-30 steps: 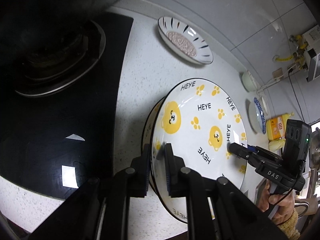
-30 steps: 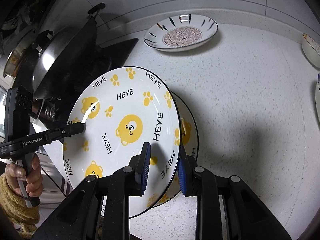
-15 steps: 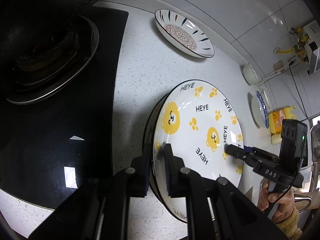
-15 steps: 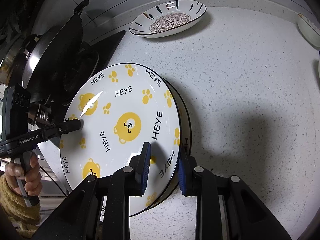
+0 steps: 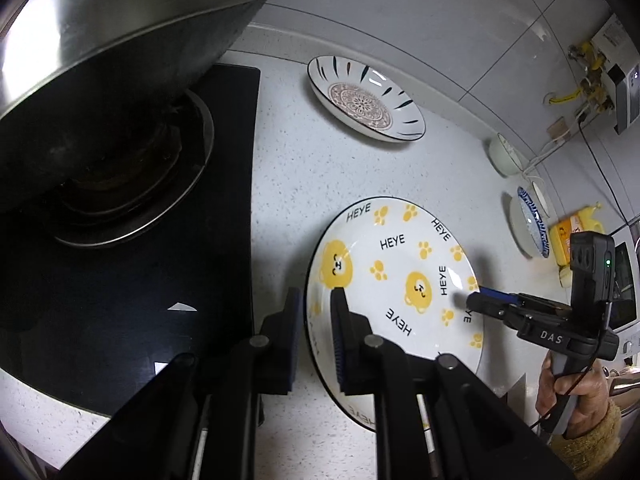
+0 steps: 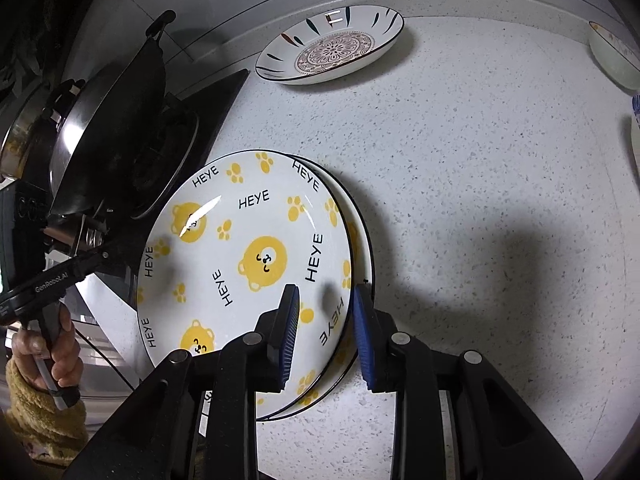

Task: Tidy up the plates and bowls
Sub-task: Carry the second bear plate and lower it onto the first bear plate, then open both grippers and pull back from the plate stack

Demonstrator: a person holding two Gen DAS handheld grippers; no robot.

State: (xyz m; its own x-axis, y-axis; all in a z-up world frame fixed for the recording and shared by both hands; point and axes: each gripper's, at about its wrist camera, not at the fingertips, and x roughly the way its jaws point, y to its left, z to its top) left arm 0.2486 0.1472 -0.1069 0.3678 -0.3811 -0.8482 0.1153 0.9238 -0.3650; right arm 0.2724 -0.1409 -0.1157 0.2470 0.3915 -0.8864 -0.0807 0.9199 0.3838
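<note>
1. Two bear-print plates are stacked: the top bear plate lies on the lower bear plate, whose rim shows just past it on one side. The stack sits on the speckled surface just beside the black hob, near the front edge.
2. Judged progress: the matching pair appears nested, so that step looks done. The top plate sits slightly off-centre on the lower one.
3. Left to do, by judgement: the patterned plate rests alone near the back edge by the wall; a white bowl and a blue-rimmed dish stand further along, well apart from the stack. None of these is grouped.
4. Left tongs: jaws partly open, straddling the rim of the top bear plate, one finger over its face, the other outside. A gap shows on the outer side; no firm grip is evident. Contact of the inner pad cannot be told.
5. Right tongs: jaws parted wider than the rims, straddling the near edge of both plates. They hold nothing.
6. A wok stands on the hob, clear of the work.
</note>
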